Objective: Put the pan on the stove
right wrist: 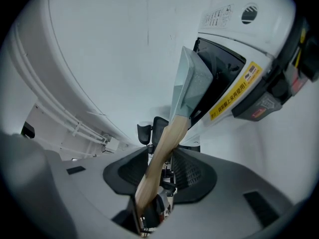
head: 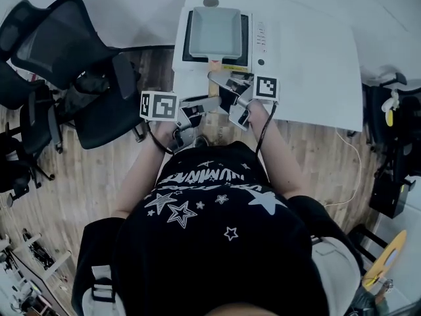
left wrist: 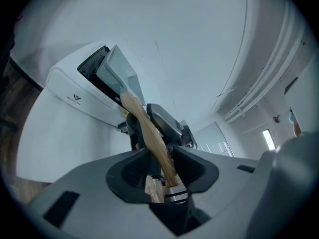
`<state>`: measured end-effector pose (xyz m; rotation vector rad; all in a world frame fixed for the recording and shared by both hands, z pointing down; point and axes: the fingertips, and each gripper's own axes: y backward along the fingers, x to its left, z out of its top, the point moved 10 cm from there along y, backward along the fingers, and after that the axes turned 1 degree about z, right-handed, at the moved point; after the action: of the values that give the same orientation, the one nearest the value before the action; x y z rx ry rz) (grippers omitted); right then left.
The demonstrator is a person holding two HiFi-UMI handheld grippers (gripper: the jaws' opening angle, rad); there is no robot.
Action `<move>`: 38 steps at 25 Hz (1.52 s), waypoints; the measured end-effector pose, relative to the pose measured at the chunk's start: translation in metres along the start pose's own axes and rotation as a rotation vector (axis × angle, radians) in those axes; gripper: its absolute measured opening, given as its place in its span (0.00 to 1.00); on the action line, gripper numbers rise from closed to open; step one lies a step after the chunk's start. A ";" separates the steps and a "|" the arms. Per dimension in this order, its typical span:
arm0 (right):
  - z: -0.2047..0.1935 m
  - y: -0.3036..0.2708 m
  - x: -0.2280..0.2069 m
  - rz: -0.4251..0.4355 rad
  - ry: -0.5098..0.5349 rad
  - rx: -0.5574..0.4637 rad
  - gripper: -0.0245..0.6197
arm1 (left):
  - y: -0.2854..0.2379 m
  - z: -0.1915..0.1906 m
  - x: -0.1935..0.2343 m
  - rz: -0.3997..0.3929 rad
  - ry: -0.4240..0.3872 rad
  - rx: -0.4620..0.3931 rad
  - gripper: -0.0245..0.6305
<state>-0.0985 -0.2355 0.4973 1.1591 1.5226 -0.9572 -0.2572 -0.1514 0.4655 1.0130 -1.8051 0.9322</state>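
The grey square pan [head: 215,31] rests on the white stove [head: 260,41], on its dark cooking plate. Its wooden handle [head: 215,63] points toward me. Both grippers meet on that handle. My left gripper [head: 212,101] comes in from the left and my right gripper [head: 227,87] from the right. In the left gripper view the handle [left wrist: 149,133] runs between the jaws of the left gripper [left wrist: 158,156], which are shut on it, with the pan [left wrist: 117,71] beyond. In the right gripper view the right gripper [right wrist: 160,166] is shut on the handle [right wrist: 162,153].
The stove stands at the left end of a white table [head: 316,64]. Black office chairs [head: 66,51] crowd the wooden floor to the left. A white cable [head: 355,170] trails on the floor at the right, near dark equipment [head: 395,143].
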 end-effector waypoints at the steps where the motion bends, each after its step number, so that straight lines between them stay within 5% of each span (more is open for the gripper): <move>1: -0.001 0.000 0.000 -0.001 -0.001 -0.003 0.27 | 0.000 0.000 0.001 -0.002 0.002 0.002 0.27; 23: -0.002 0.003 -0.008 -0.096 -0.008 -0.026 0.26 | -0.004 -0.001 0.015 0.020 -0.017 0.051 0.27; 38: -0.004 0.001 -0.004 -0.030 -0.034 -0.030 0.29 | -0.002 -0.004 0.013 0.016 -0.022 0.027 0.26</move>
<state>-0.0981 -0.2322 0.5019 1.0959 1.5261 -0.9665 -0.2583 -0.1525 0.4794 1.0304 -1.8255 0.9612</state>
